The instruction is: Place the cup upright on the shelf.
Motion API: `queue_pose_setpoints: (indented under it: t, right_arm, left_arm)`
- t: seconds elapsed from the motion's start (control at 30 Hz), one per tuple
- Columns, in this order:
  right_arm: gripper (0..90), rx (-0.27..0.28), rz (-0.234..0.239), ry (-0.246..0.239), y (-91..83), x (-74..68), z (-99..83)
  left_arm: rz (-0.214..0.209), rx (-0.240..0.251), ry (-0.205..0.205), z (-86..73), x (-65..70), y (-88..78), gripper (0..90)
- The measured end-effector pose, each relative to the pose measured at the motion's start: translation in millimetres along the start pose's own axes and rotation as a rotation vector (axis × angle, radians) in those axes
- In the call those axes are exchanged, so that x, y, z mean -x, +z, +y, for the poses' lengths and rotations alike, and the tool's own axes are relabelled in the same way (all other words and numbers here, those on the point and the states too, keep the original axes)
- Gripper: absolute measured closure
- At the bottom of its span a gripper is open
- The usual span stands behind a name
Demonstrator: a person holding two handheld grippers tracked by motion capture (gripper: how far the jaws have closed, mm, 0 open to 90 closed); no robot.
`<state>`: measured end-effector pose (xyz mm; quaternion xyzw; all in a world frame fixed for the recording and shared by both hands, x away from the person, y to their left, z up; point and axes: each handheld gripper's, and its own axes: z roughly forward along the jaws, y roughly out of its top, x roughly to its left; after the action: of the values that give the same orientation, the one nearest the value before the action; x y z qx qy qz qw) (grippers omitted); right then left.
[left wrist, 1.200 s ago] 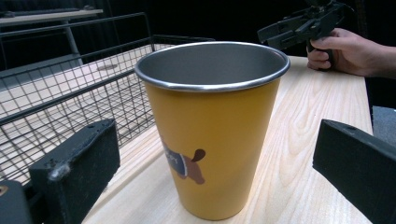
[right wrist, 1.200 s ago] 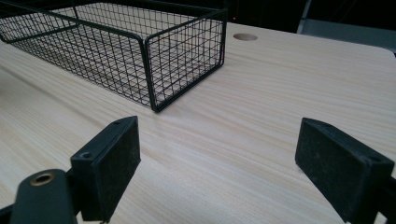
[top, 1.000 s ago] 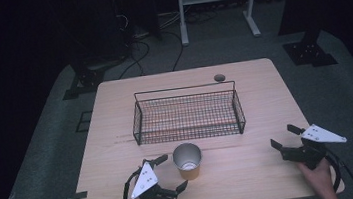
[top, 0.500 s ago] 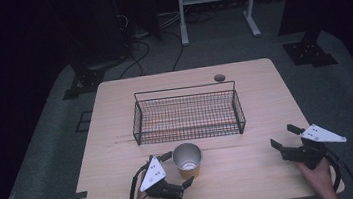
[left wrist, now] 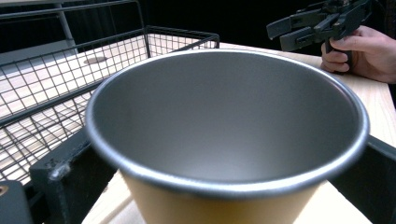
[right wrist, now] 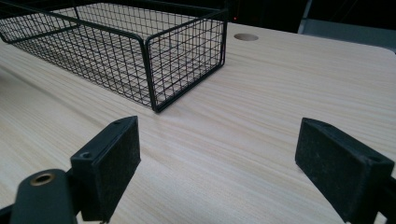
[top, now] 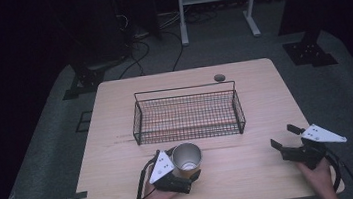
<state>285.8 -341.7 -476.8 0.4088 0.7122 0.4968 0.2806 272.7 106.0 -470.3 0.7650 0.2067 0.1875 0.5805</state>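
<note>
High view is showing the left gripper closing its fingers around the yellow steel-lined cup just before the black wire basket on the counter, likely lifting next, while the right gripper is idling, fingers spread.

The cup stood on the table just before the wire basket, between the jaws of my left gripper. My right gripper lay well to its right, near the table's right edge.
</note>
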Motion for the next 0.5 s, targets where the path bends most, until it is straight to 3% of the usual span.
queue_pose_setpoints:
  t: [0.5]
  right_arm:
    - [13.1,0.001,0.001,-0.003,0.0,-0.3,0.0]
  left_arm:
    - [-0.010,0.029,-0.011,-1.6,-2.9,-0.9,13.1]
